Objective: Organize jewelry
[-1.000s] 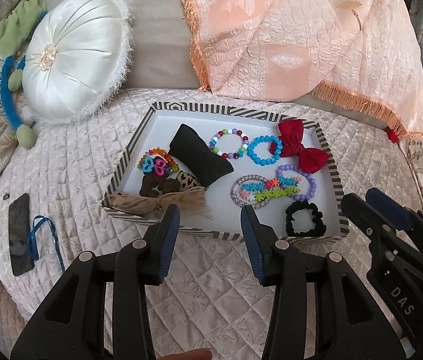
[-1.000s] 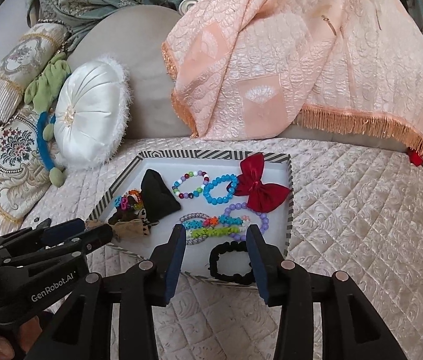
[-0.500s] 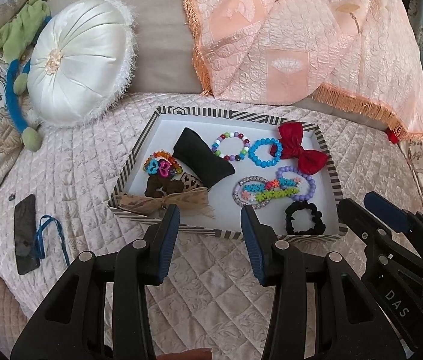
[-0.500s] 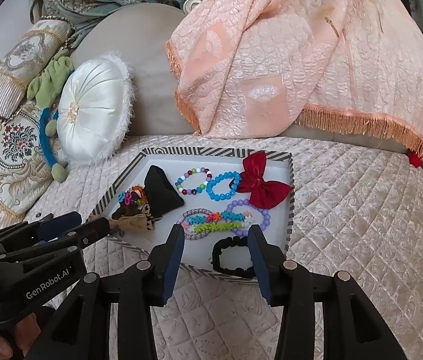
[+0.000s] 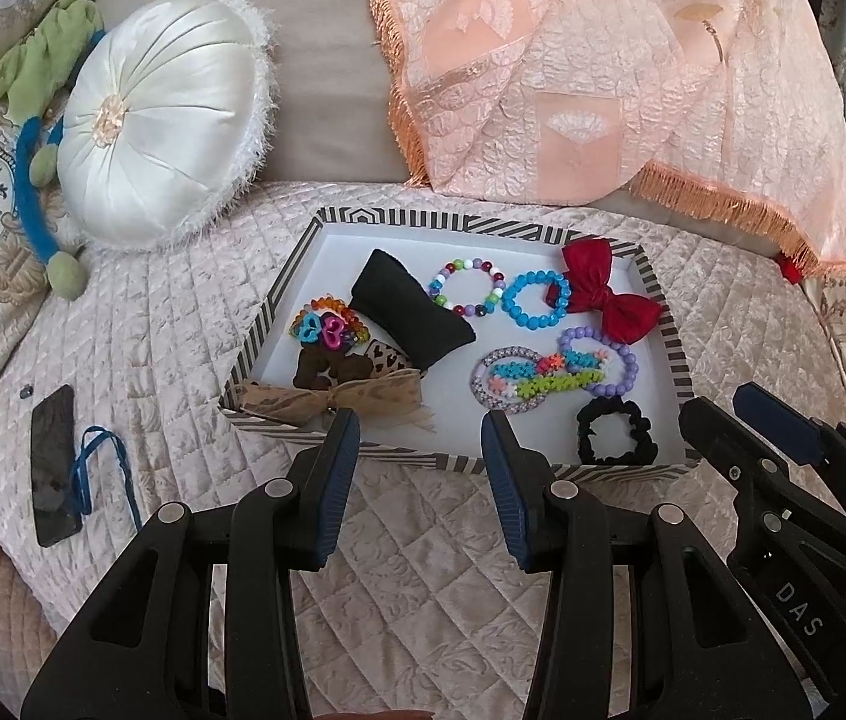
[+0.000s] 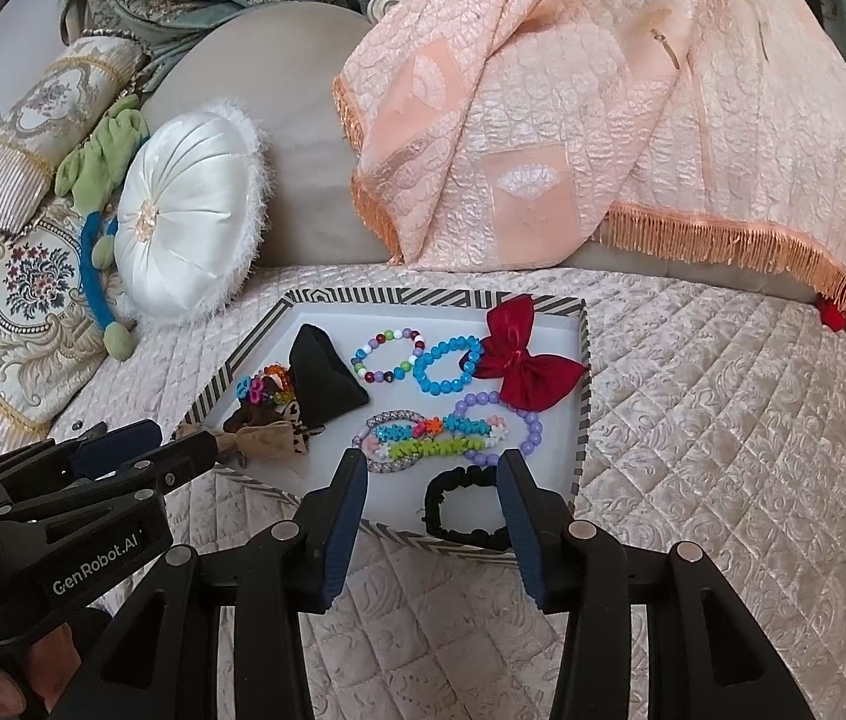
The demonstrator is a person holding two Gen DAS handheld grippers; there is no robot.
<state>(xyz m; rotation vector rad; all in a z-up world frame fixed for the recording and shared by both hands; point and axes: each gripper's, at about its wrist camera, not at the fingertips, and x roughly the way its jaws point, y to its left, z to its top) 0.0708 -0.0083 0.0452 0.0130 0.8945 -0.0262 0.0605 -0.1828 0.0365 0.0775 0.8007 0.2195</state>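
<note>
Quilted bed (image 5: 153, 324) at centre holds tray (image 5: 471, 221) with jewelry (image 5: 534, 375) inside; left gripper (image 5: 420, 438) and right gripper (image 6: 432, 480) both spread, empty.

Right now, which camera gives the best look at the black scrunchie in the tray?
The left wrist view: the whole black scrunchie lies clear in the tray's near corner. In the right wrist view, the right tongs' fingers frame it and cover its edge.

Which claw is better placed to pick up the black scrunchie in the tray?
Right. The right claw is open with the black scrunchie directly ahead between its fingers; the left claw fronts the burlap bow.
</note>
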